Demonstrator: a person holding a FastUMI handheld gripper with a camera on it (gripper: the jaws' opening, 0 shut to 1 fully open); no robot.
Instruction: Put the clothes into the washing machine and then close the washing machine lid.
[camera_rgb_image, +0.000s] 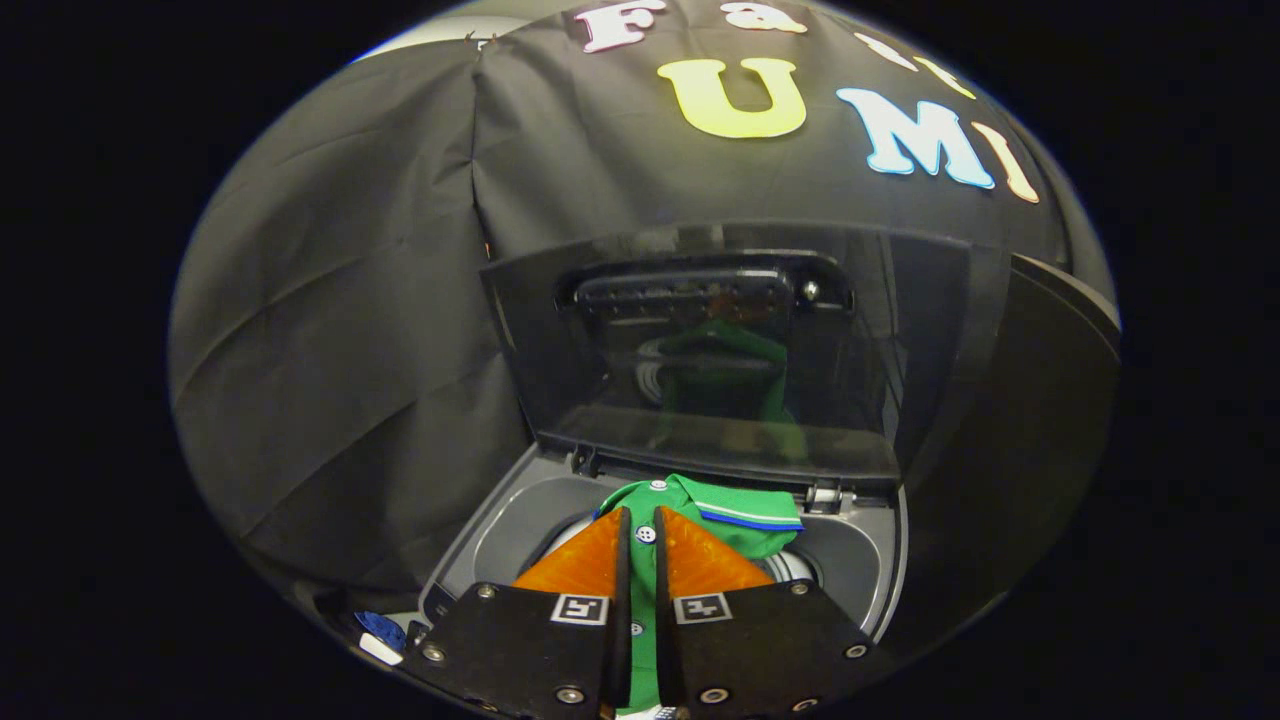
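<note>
My gripper (641, 515) is shut on a green polo shirt (735, 510), the fabric and its white buttons pinched between the two orange fingers (580, 560). The shirt's collar with a blue and white stripe spreads just beyond the fingertips. It hangs over the round drum opening of the grey top-loading washing machine (500, 535), directly below the fingers. The dark see-through lid (720, 350) stands upright at the back of the machine and mirrors the green shirt.
Black cloth walls close in behind and to the left of the machine. A dark curved panel (1040, 400) rises on the right. A small blue and white object (380, 635) lies beside the machine's front left corner.
</note>
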